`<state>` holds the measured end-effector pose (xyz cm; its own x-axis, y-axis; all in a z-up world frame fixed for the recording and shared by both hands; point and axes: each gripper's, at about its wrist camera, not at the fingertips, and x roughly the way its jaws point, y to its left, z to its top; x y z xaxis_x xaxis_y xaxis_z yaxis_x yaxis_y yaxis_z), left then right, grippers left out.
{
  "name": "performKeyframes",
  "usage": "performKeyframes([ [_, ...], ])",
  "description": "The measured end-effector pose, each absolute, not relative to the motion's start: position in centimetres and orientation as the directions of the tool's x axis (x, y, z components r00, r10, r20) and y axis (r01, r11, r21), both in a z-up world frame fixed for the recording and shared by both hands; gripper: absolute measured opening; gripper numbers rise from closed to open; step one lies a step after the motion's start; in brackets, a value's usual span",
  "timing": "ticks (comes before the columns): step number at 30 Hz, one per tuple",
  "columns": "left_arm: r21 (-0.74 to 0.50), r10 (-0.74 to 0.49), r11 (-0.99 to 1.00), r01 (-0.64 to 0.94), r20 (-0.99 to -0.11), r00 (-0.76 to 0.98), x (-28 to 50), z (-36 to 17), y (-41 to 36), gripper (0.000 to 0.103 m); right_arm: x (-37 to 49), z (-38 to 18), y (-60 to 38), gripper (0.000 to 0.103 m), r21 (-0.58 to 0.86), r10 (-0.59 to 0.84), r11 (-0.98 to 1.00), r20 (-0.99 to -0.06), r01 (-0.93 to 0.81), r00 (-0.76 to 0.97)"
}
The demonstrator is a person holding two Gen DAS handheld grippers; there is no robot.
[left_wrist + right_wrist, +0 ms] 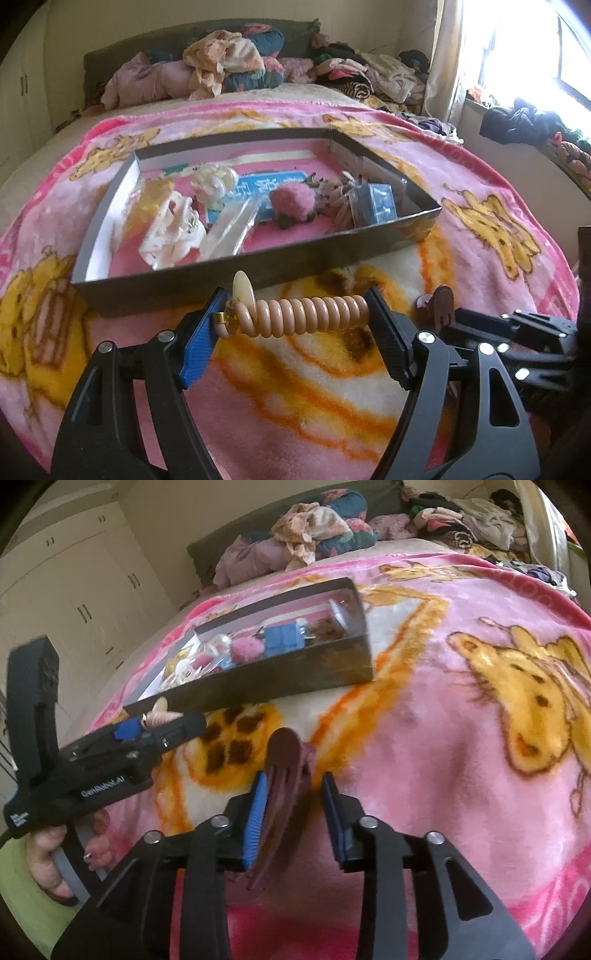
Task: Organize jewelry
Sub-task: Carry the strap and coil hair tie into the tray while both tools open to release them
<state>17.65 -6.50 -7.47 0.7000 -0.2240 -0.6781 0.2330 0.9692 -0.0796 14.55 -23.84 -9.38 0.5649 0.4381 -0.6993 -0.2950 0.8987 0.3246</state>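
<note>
Grip check on the left gripper first: half closed, pads pressing both ends of a peach spiral coil band, held crosswise, pale disc charm sticking up at the blue-pad end. Firmly pinched and lifted off the blanket, just short of the near wall of the box.

Over to the right gripper: parted a little, straddling a brown claw clip. Blue pad on one side touching the clip, other pad standing off with a visible gap. No squeeze, then; clip between the fingers but seemingly not gripped, and whether resting on the blanket, hard to say.

Step in hand, by the look of it: gathering loose pieces for the box, coil band secured, clip not yet.

Next up, probably: close on the clip squarely across its body, not the teeth, or risk a twist-out. Then up and over that near wall with each piece, and release inside, clear of the white claw clip and pink pompom already in there. Springy coil, so likely to bounce on release; best let go low.
</note>
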Motion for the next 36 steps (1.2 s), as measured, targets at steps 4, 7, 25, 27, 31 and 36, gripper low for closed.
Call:
performKeyframes([
  [4,-0.093,-0.235,0.968,0.232,-0.659,0.715,17.5,-6.5,-6.2,0.066,15.1,-9.8,-22.1,0.042,0.265,0.398,0.915,-0.726,-0.306,0.561],
  [7,-0.097,-0.237,0.968,0.230,-0.646,0.725,17.5,-5.9,-5.9,0.066,15.4,-10.0,-20.8,0.031,0.195,0.353,0.928,-0.737,-0.318,0.577],
  [25,-0.162,-0.204,0.978,0.131,-0.612,0.764,19.5,-4.5,-1.1,0.066,18.4,-3.7,-19.3,0.030,0.176,0.406,0.905,-0.626,-0.387,0.666],
  [27,-0.167,-0.197,0.979,0.118,-0.612,0.766,19.8,-4.4,-0.6,0.066,19.3,-3.2,-19.3,0.030,0.172,0.399,0.910,-0.619,-0.378,0.677],
  [31,-0.169,-0.186,0.980,0.102,-0.614,0.767,20.4,-4.5,-0.2,0.066,20.9,-2.6,-19.4,0.030,0.174,0.392,0.914,-0.608,-0.366,0.690],
  [36,-0.164,-0.180,0.982,0.098,-0.616,0.767,21.4,-4.5,-0.3,0.066,23.1,-2.0,-19.5,0.030,0.166,0.383,0.918,-0.603,-0.360,0.699],
])
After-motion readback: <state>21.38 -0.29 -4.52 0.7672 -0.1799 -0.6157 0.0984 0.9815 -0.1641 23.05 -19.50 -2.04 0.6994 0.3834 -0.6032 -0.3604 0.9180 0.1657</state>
